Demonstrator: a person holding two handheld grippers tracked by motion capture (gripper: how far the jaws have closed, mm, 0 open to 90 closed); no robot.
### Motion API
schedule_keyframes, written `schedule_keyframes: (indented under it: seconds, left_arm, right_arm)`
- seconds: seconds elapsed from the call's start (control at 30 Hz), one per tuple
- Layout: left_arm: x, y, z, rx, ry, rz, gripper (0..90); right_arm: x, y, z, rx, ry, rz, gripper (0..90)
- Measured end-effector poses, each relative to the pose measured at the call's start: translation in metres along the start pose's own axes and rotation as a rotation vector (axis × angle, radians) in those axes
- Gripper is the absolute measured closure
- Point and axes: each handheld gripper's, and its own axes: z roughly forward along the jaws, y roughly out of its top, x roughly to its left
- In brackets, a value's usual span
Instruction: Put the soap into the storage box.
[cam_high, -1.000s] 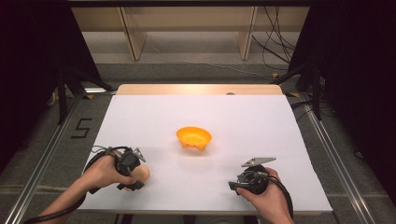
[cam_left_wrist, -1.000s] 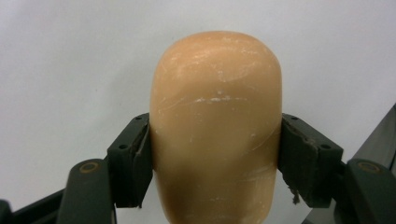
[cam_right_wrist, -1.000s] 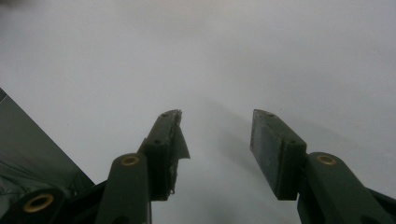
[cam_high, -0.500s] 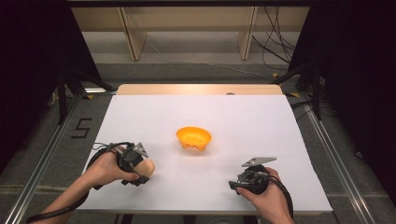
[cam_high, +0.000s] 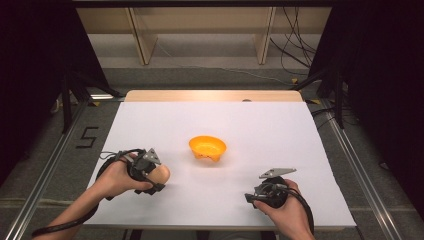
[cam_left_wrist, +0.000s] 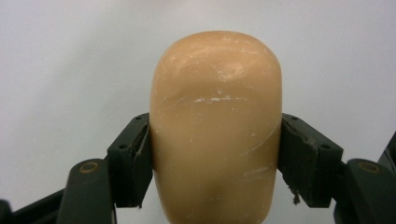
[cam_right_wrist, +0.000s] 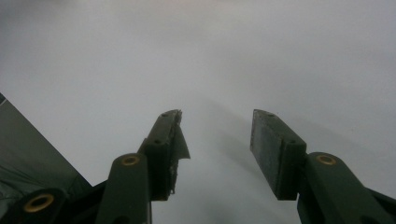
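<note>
Orange bowl mid white tabletop. Left tool front-left of bowl, clamped on tan rounded block. Right tool front-right of bowl near tabletop's front edge, jaws apart, nothing between. Open room beyond bowl.

- Plain white tabletop with a pale wood far edge.
- Bright orange plastic bowl.
- Tan, white-scuffed rounded block between black jaws.

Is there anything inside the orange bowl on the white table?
In the high view the shallow orange bowl looks empty, though its near inner wall is hidden by the rim. The tan rounded object sits clamped in the left gripper, apart from the bowl.
</note>
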Motion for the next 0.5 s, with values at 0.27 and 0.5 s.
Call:
schedule_keyframes:
  seconds: [0.27,0.5]
  left_arm:
    - [-0.001,0.007,0.0,-0.071,0.007,-0.023,32.4]
    - [0.001,0.012,0.0,-0.107,0.019,-0.029,32.4]
  right_arm:
    - [0.002,0.0,-0.002,-0.005,-0.049,0.006,53.5]
    - [0.002,0.0,-0.003,-0.007,-0.049,0.002,53.5]
